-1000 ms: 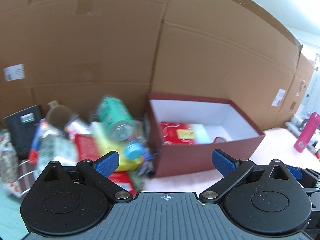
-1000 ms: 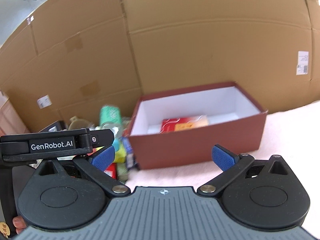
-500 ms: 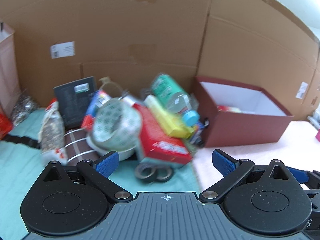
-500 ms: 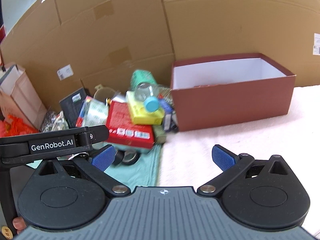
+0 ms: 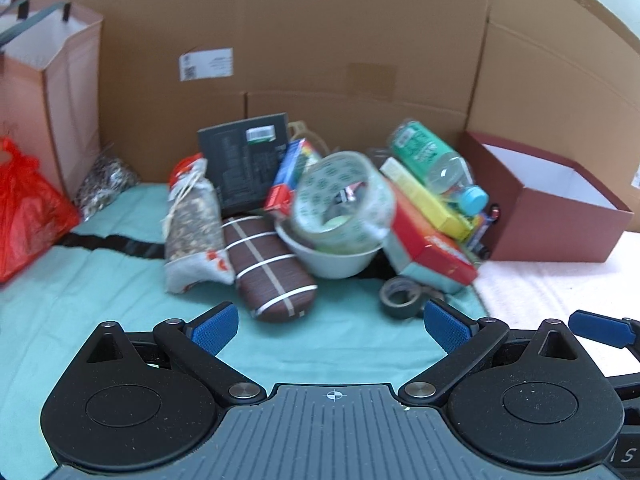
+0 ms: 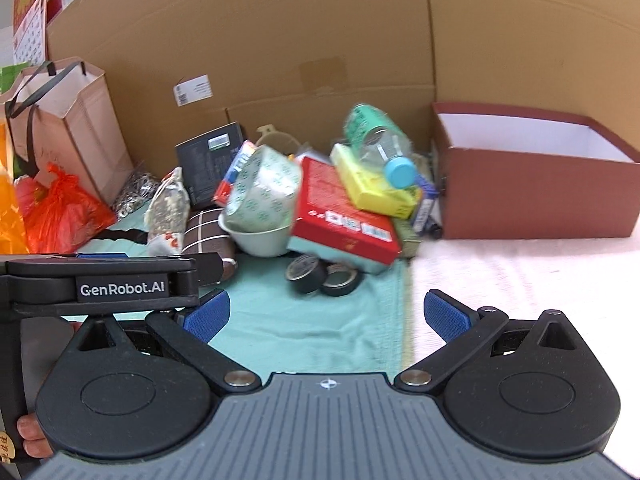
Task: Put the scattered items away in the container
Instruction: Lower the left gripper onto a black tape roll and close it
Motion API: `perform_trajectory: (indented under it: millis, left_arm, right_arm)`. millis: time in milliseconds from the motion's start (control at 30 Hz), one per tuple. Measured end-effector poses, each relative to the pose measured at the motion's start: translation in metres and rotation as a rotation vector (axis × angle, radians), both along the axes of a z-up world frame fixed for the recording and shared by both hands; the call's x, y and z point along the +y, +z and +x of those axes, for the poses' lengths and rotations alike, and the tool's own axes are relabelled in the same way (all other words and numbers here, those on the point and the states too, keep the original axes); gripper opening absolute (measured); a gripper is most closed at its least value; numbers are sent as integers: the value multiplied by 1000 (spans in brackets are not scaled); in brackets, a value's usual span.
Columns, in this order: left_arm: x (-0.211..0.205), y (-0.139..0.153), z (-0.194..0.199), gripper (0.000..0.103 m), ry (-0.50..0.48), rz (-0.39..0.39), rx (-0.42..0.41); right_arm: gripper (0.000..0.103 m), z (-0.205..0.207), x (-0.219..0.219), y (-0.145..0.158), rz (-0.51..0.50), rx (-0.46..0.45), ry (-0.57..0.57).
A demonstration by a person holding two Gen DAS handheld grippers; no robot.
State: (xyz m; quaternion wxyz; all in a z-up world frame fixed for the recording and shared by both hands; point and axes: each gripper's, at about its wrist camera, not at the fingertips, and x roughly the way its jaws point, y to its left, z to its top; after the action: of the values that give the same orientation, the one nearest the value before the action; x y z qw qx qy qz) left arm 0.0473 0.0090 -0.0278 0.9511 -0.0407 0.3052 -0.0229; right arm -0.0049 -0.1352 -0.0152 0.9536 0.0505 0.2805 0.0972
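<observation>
A dark red open box (image 5: 560,216) (image 6: 532,204) stands at the right on a pink cloth. Left of it lies a pile: a patterned tape roll (image 5: 344,200) (image 6: 262,196) in a white bowl (image 5: 332,256), a red flat box (image 5: 432,240) (image 6: 340,212), a yellow box (image 6: 376,188), a green-labelled bottle (image 5: 432,160) (image 6: 378,140), a brown striped case (image 5: 268,268), a grain pouch (image 5: 192,224), and black tape rolls (image 5: 402,298) (image 6: 320,276). My left gripper (image 5: 330,326) is open and empty, short of the pile. My right gripper (image 6: 326,316) is open and empty.
A cardboard wall (image 5: 320,60) closes off the back. A paper bag (image 5: 44,88) (image 6: 64,120) and a red plastic bag (image 5: 24,208) (image 6: 60,212) stand at the far left. The pile rests on a teal cloth (image 5: 100,300). The left gripper's body (image 6: 108,284) crosses the right wrist view.
Both grippers have swung left and pulled back from the red box toward the pile. Both stayed open and empty.
</observation>
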Motion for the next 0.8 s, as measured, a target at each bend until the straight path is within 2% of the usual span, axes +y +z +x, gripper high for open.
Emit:
perform_trajectory:
  millis: [167, 367, 533, 633, 800]
  left_arm:
    - [13, -6, 1, 103, 3, -18, 6]
    - [21, -13, 5, 103, -1, -8, 24]
    - [25, -19, 10, 103, -21, -8, 36]
    - [21, -21, 16, 98, -56, -13, 41]
    - [6, -27, 30, 90, -130, -24, 67]
  right_arm:
    - [103, 2, 12, -6, 2, -19, 40]
    - [103, 12, 18, -16, 35, 27, 69]
    - [102, 17, 27, -23, -37, 2, 65]
    - [96, 24, 26, -29, -75, 8, 54]
    - [90, 38, 14, -38, -72, 31, 31]
